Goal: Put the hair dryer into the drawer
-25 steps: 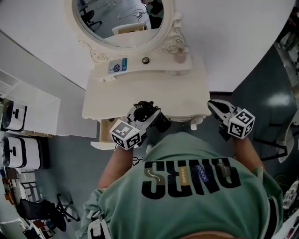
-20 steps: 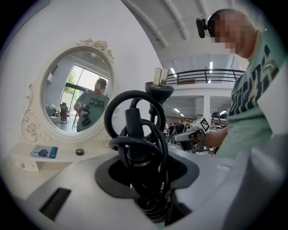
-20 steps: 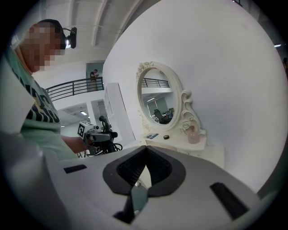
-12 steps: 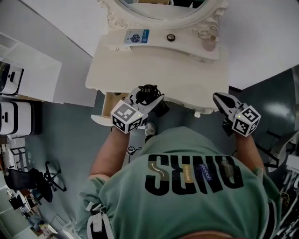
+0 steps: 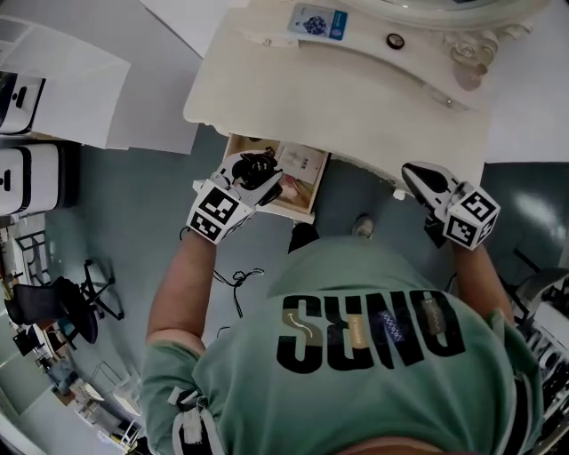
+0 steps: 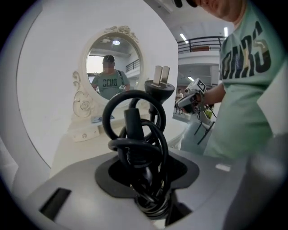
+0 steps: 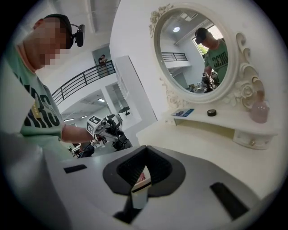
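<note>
My left gripper [image 5: 252, 178] is shut on the hair dryer [image 5: 260, 164], a black bundle that hangs over the open drawer [image 5: 300, 213] under the dressing table's left front. In the left gripper view the coiled black cord [image 6: 139, 148] fills the gap between the jaws and its plug [image 6: 158, 83] sticks up. The dryer's body is hidden there. My right gripper [image 5: 411, 171] is off the table's right front corner, its jaws together with nothing held. In the right gripper view the pads [image 7: 155, 168] meet in a narrow V.
The cream dressing table [image 5: 356, 107] carries a blue card [image 5: 316, 19], a black disc [image 5: 396, 40] and a pink bottle [image 5: 468, 71] on its shelf. Printed packets lie in the drawer. A white cabinet [image 5: 62, 89] stands left, with a loose cable [image 5: 236, 280] on the floor.
Both grippers have dropped. The left one has carried the hair dryer leftward from the table's front edge to over the drawer, whose inside shows more now.
</note>
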Demonstrator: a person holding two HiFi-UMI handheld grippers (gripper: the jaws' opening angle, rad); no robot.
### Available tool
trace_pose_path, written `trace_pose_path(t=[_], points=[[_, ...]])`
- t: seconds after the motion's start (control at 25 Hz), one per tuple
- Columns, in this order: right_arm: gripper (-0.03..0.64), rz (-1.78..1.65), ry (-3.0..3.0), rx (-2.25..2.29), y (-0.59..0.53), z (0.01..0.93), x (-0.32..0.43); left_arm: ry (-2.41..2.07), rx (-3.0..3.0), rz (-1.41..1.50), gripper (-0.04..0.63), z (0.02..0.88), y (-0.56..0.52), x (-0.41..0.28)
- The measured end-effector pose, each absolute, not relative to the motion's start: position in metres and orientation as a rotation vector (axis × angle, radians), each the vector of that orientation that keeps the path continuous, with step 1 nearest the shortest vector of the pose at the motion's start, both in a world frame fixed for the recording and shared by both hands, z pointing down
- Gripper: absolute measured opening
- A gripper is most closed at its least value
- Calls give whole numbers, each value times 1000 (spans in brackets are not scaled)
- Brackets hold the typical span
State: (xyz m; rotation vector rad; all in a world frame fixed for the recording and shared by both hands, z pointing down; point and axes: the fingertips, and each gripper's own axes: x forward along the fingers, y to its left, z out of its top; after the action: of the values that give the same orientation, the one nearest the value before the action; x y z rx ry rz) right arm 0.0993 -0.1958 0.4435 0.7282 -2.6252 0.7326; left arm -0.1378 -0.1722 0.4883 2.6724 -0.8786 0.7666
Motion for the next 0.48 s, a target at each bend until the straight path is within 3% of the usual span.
trace_pose_path(t=[0.48], points=[[-6, 867, -2549, 601, -188, 521, 5, -227, 2612, 1631, 173, 595, -141, -231]])
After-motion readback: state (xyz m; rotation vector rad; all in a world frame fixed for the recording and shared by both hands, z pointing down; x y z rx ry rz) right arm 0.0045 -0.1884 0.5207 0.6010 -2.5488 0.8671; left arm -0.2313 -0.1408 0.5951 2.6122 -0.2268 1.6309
